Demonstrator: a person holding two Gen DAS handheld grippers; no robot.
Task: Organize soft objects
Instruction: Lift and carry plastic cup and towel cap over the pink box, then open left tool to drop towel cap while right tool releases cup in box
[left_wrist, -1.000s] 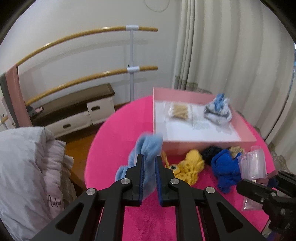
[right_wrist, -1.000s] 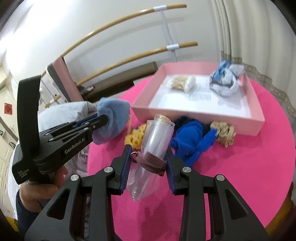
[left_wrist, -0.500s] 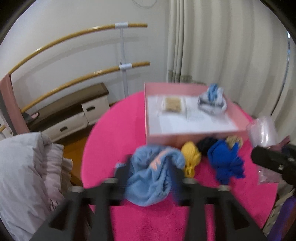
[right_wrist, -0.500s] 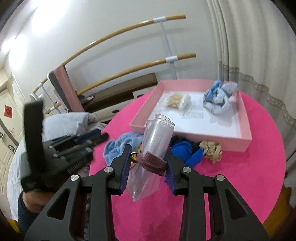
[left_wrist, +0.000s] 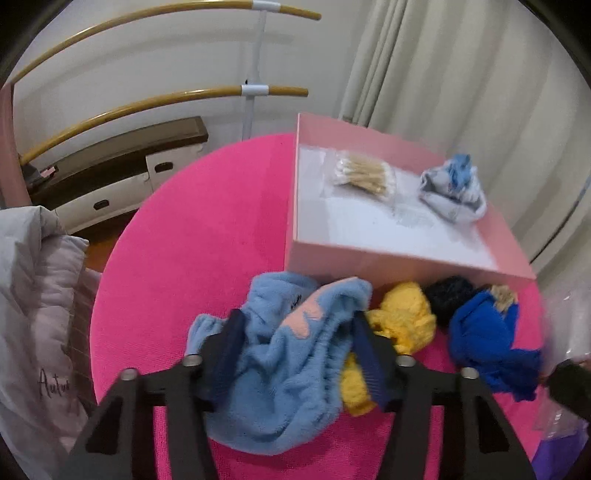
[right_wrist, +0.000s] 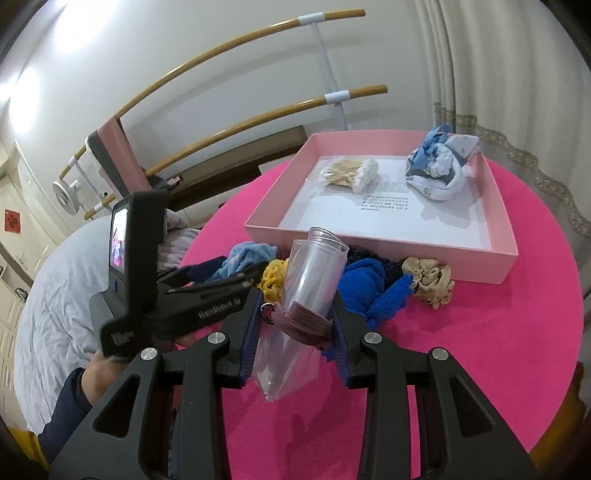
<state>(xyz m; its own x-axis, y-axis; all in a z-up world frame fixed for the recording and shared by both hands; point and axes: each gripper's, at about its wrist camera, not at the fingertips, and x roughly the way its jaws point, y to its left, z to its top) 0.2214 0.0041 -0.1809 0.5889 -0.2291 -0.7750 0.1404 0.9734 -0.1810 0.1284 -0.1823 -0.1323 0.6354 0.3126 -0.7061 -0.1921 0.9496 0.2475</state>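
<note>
A fluffy light blue cloth lies bunched on the pink round table, just in front of the pink box. My left gripper straddles it and its jaws are closing, the cloth filling the gap while the pad faces still show. Beside the cloth lie a yellow knit piece, a black one, a deep blue one and a beige scrunchie. My right gripper is shut on a clear plastic tube ringed with brown hair bands.
Inside the box lie a packet of cotton swabs and a blue-and-white sock bundle. A grey quilt lies left of the table. Wooden barres, a low bench and curtains stand behind.
The left gripper let the light blue cloth drop onto the table, came down over it with its jaws spread, and is narrowing on it. The right gripper and its tube have stayed put.
</note>
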